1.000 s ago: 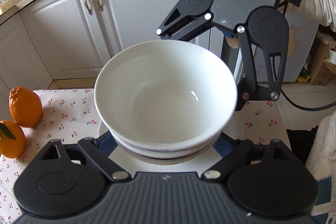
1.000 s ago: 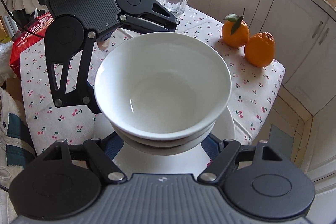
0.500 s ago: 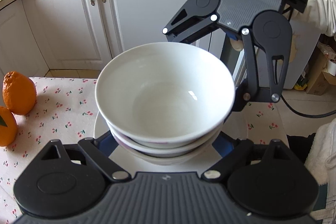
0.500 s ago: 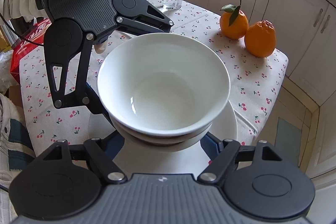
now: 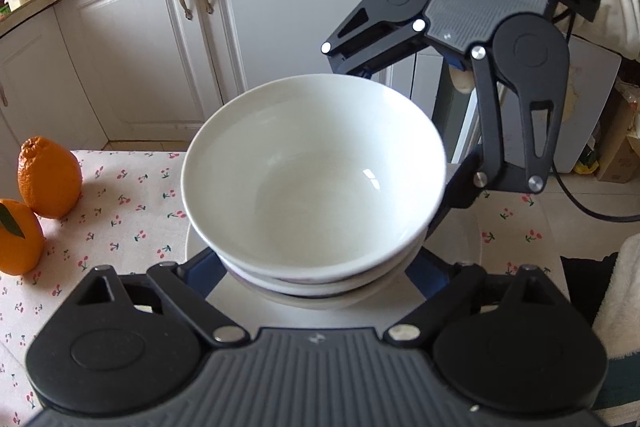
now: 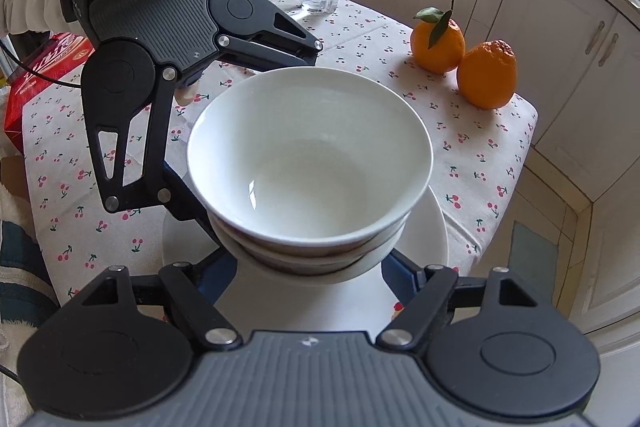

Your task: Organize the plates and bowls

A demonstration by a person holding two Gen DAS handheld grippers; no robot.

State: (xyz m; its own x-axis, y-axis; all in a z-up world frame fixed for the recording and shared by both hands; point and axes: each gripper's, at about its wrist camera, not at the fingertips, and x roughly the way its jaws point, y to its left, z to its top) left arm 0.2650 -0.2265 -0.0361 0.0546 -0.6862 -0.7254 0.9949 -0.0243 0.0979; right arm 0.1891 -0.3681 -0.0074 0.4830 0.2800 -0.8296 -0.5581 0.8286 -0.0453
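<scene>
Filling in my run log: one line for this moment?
stage: bowls stacked on plate | left hand-held gripper: jaws just opened wider | right hand-held gripper: grip unclear

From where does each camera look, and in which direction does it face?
Left wrist: sits on the left gripper, looking down at the stacked bowls; the right gripper and a sleeve show opposite.
Right wrist: sits on the right gripper, facing back; the left gripper shows.
Shared: bowls, plate, oranges.
</scene>
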